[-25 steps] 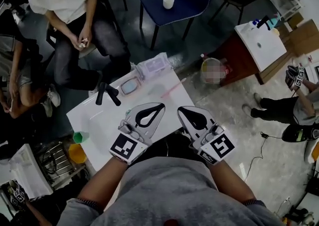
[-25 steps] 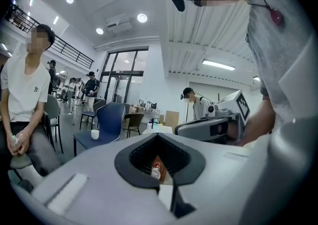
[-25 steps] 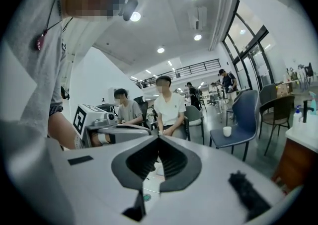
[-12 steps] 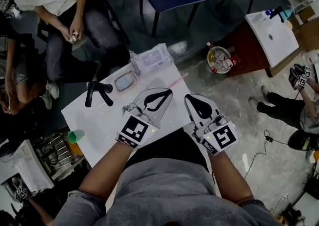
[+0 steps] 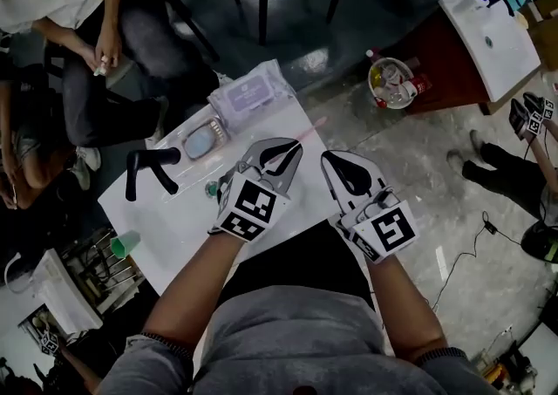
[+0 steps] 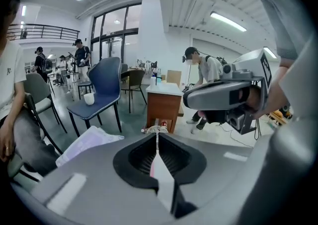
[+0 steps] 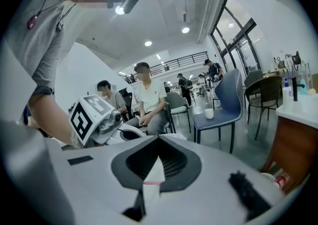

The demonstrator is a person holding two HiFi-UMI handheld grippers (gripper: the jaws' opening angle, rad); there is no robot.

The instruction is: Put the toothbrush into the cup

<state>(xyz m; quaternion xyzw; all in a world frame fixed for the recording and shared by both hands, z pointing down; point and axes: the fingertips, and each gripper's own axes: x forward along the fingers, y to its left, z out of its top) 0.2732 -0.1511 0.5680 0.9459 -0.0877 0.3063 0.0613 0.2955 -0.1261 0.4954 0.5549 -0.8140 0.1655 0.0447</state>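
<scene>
A pink toothbrush (image 5: 307,131) lies on the white table (image 5: 174,219) near its far right corner. My left gripper (image 5: 295,148) hovers over the table, its tips just short of the brush. Its jaws have just been opening by a hair, but the tips (image 6: 157,134) still look together, with nothing between them. To its right, my right gripper (image 5: 328,159) stands shut and empty (image 7: 158,139), also near the brush. A green cup (image 5: 125,243) sits off the table's left edge. A white cup (image 6: 89,99) stands on the blue chair beyond the table.
A pack of wipes (image 5: 253,92), an oval case (image 5: 202,140) and a black two-pronged handle (image 5: 148,171) lie on the table's far half. A person (image 5: 52,1) sits at the upper left. A bin (image 5: 392,84) and a brown cabinet (image 5: 436,53) stand at the right.
Both grippers have come down and forward over the table toward the pink toothbrush. The left one has tipped further downward.
</scene>
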